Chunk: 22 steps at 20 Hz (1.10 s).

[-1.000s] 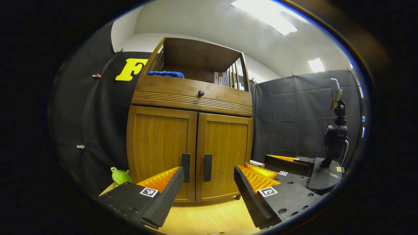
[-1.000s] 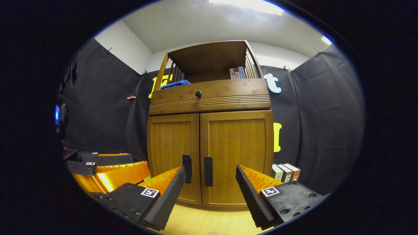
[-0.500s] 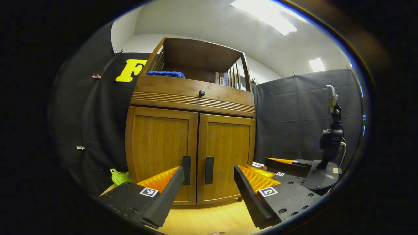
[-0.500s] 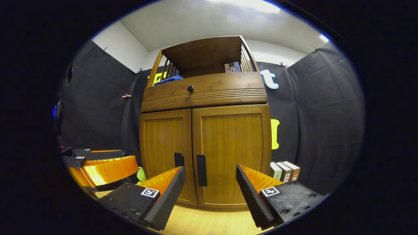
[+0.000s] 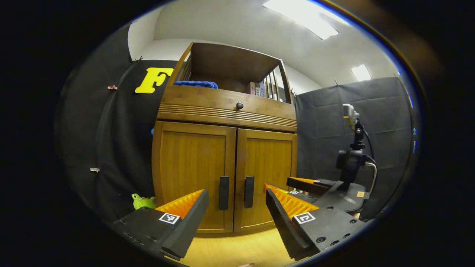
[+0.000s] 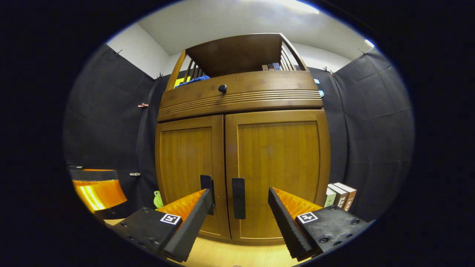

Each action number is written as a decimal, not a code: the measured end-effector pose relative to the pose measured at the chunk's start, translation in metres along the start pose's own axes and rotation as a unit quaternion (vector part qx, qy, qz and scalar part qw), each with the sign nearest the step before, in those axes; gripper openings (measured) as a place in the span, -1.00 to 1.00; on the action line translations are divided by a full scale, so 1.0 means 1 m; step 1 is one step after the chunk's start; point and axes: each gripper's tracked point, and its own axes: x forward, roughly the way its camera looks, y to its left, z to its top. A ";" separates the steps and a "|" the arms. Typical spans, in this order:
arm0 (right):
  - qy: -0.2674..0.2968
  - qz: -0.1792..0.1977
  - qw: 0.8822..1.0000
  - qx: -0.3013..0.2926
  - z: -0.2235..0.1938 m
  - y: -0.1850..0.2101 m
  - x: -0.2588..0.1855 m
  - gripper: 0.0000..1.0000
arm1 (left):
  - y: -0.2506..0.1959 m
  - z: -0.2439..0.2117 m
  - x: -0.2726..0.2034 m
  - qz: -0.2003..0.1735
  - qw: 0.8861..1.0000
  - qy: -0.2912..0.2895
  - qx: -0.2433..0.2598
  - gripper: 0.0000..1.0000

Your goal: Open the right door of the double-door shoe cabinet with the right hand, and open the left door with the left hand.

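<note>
Black cloth walls are enclosing a wooden shoe cabinet [image 6: 241,148], both doors sitting closed. Ahead of it the right gripper [image 6: 239,218] is hovering, jaws released, framing the right door handle [image 6: 238,198]; the left gripper [image 5: 237,218] is likewise hovering released.

One cabinet [image 6: 241,148], two doors: left [image 6: 187,174], right [image 6: 278,167]. Two handles: left [image 6: 206,185], right [image 6: 238,198]. One drawer knob [image 6: 222,88]. One blue cloth [image 5: 196,84]. One green toy frog [image 5: 144,202]. Three books [image 6: 339,194] far right on the floor.
</note>
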 end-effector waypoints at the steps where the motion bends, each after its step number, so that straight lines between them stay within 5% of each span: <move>1: 0.003 0.001 1.000 0.001 -0.005 0.003 0.009 0.95 | 0.004 -0.002 0.000 0.002 1.000 -0.001 -0.002 0.91; 13: 0.019 -0.046 0.999 -0.011 -0.054 -0.004 0.098 0.87 | 0.041 -0.006 -0.004 0.022 1.000 -0.006 0.001 0.92; 18: 0.019 -0.055 0.998 -0.019 -0.064 -0.007 0.115 -0.02 | 0.046 -0.006 -0.002 0.031 0.999 -0.008 0.000 0.91; 22: 0.020 -0.065 0.997 -0.030 -0.064 -0.009 0.114 -0.25 | 0.052 -0.013 0.004 0.035 0.999 0.000 0.000 0.92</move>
